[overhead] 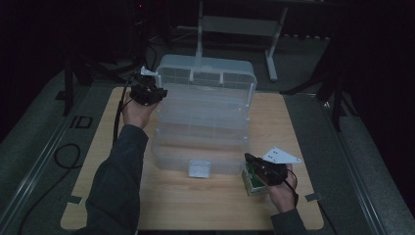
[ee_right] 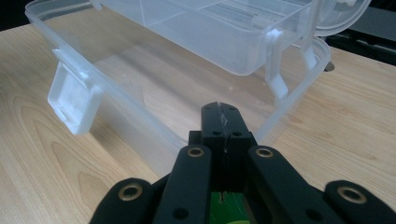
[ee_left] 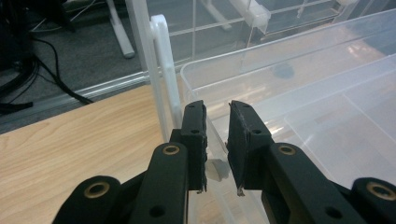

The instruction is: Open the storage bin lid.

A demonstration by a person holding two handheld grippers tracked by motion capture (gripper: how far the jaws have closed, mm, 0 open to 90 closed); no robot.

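Left claw (ee_left: 217,135) released, jaws parted astride the rim of the clear tiered storage box (overhead: 203,120) at its back-left corner, pads not pressing. Right claw (ee_right: 219,123) clenched, nothing between the jaws, above a small green box (overhead: 252,180) beside the storage box's front-right corner. Storage box sits open mid-table (overhead: 288,127).

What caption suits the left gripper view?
Left gripper, jaws apart, astride the rim of a clear box on a wooden table.
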